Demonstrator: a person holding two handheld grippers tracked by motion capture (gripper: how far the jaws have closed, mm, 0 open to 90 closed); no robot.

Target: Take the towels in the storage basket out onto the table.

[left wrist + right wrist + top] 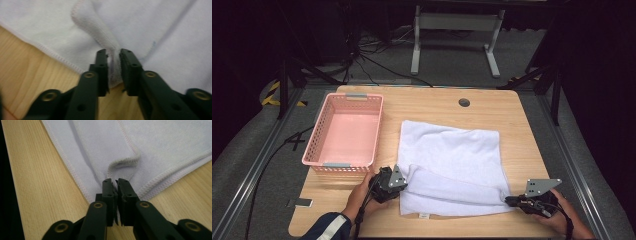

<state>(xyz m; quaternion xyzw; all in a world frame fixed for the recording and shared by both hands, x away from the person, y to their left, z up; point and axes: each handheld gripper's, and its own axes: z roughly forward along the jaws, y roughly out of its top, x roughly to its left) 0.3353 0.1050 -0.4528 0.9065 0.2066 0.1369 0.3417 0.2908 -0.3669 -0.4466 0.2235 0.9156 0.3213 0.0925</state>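
Note:
A white towel (452, 160) lies spread on the wooden table (512, 110), its near part folded over into a long roll along the front. My left gripper (405, 186) sits low at the fold's left end. In the left gripper view a raised ridge of towel (100, 30) runs between the jaws of the left gripper (113, 53), which stand a little apart around it. My right gripper (508, 200) is at the fold's right end. In the right gripper view the right gripper (115, 181) has its jaws almost together, pinching the puckered hem of the towel (150, 145).
A pink plastic basket (313, 145) with nothing in it stands at the table's left, just beyond my left hand. A round cable hole (464, 102) sits near the far edge. Bare wood lies right of the towel and along the front edge.

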